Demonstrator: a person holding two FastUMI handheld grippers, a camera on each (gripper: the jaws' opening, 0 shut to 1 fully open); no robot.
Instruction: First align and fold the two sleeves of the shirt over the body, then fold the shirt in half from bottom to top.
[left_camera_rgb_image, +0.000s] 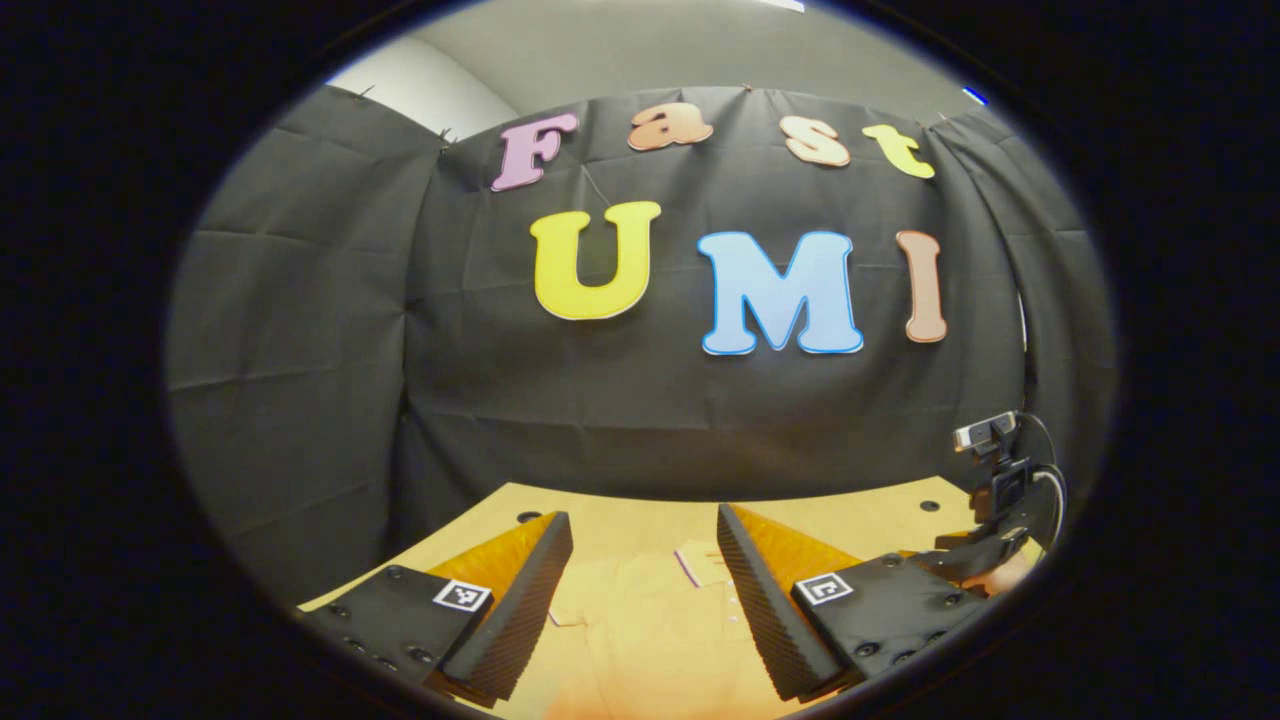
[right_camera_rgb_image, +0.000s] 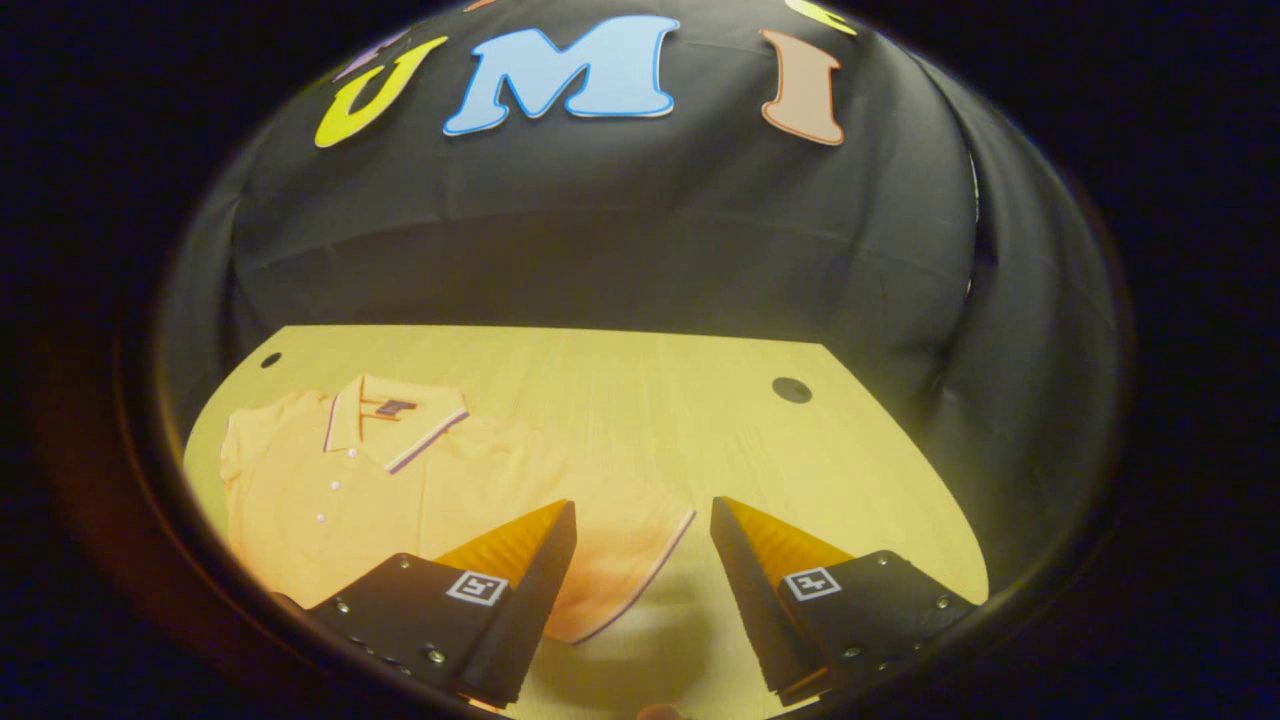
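Both pairs of fingers stand wide apart, holding nothing. The right gripper (right_camera_rgb_image: 640, 560) hovers over the sleeve of the yellow short-sleeved polo shirt (right_camera_rgb_image: 340, 490), which lies flat, collar toward the black cloth wall (right_camera_rgb_image: 640, 230). The left gripper (left_camera_rgb_image: 645, 590) hangs above the shirt too. The other gripper (left_camera_rgb_image: 990, 540) shows to its right. Below lies a pale wooden table (right_camera_rgb_image: 800, 450).

No readable words or numbers stand on anything. Each finger mount of the left gripper (left_camera_rgb_image: 645, 590) and the right gripper (right_camera_rgb_image: 640, 580) bears a square black-and-white marker, and the shirt (right_camera_rgb_image: 400, 480) has a small dark neck label too small to read.
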